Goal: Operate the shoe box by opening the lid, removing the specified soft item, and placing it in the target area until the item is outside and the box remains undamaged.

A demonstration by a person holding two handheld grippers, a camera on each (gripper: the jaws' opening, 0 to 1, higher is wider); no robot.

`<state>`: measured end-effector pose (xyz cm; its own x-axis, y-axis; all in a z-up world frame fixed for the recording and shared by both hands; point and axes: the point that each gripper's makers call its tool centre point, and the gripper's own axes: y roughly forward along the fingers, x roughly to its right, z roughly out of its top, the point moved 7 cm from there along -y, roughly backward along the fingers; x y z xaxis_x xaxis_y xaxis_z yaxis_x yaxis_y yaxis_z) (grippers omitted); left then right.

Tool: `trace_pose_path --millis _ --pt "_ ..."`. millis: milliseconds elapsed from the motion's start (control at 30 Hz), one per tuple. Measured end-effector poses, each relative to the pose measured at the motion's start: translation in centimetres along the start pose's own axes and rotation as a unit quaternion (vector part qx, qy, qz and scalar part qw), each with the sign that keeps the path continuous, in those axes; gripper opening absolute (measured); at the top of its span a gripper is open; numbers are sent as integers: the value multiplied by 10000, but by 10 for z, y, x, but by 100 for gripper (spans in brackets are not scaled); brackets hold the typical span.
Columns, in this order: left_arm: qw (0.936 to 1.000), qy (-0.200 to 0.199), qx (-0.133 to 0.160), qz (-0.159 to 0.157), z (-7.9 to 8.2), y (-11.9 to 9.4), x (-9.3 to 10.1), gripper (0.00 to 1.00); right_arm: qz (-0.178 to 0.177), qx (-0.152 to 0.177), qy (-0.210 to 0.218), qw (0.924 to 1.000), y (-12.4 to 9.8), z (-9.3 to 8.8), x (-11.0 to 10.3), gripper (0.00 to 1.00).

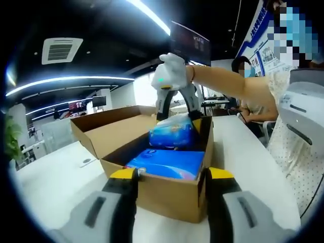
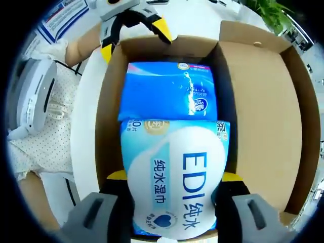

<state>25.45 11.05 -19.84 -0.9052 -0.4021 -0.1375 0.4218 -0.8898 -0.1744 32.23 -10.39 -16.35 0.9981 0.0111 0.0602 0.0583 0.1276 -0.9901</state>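
The cardboard shoe box (image 1: 167,195) stands open on a white table, its lid (image 1: 116,126) folded back to the left. My right gripper (image 1: 176,119), held by a white-gloved hand, is shut on a blue-and-white wet wipes pack (image 1: 172,132) and holds it just above the box. A second blue pack (image 1: 167,163) lies inside. In the right gripper view my right gripper (image 2: 174,177) clamps the wipes pack (image 2: 174,187) over the blue pack (image 2: 169,91) and the box wall (image 2: 104,126). My left gripper (image 1: 172,173) is open at the box's near end wall; the left gripper (image 2: 135,41) also sits at the box's far end.
A person in a spotted dress (image 1: 283,147) stands at the table's right side beside a grey-white machine (image 1: 304,111). The same machine (image 2: 30,96) lies left of the box. A small flat object (image 1: 87,162) rests on the table (image 1: 50,187) left of the box. The open lid (image 2: 263,111) spreads right.
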Motion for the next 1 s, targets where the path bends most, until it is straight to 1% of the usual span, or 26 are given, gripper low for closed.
trace_pose_path --millis 100,367,533,867,1000 --pt "10000 9 -13 9 0 0 1 55 -96 -14 4 10000 -9 2 1 64" --pt "10000 17 -20 14 0 1 1 55 -163 -28 41 9999 -35 2 4 64" --pt "10000 20 -24 17 0 1 0 55 -250 -211 133 9994 -44 -8 5 64" --pt "10000 18 -13 20 -1 -1 0 55 -301 -354 338 9983 -54 -30 -2 64" --pt "10000 21 -18 20 -1 -1 0 55 -322 -323 463 9979 -58 -38 -6 64"
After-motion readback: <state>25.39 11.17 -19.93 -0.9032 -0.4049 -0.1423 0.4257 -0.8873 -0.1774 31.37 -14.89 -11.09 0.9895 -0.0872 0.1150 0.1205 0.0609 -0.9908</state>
